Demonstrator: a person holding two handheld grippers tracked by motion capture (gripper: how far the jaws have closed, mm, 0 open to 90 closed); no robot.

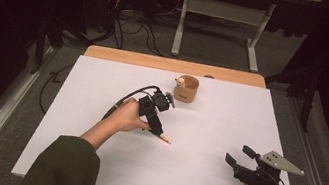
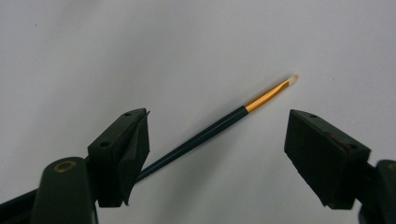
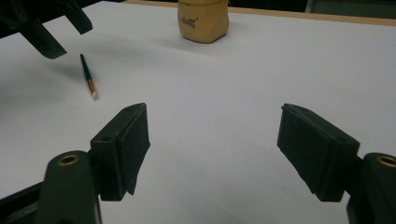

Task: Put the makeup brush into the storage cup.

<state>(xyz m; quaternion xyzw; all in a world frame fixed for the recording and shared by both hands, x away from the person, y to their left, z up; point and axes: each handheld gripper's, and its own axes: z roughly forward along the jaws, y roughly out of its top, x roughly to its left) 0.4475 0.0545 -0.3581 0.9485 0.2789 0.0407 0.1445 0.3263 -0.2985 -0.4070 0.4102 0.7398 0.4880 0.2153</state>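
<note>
A thin paintbrush (image 2: 219,125) with a dark handle, gold ferrule and pale tip lies flat on the white table (image 1: 219,117). My left gripper (image 1: 158,130) hovers right over it, open, jaws on either side of the handle (image 2: 217,154). The brush's tip end pokes out beside the jaws (image 1: 165,140). My right gripper (image 1: 240,155) is held low near the front right of the table, open and holding nothing (image 3: 215,154). From there the brush (image 3: 87,74) lies off to the left, under the other gripper's jaws (image 3: 46,32).
A tan round cup (image 1: 186,89) stands toward the back of the table, with a small pale object (image 1: 181,80) at its rim; the cup (image 3: 203,18) is straight ahead in the right gripper view. A wooden strip (image 1: 172,65) edges the far side.
</note>
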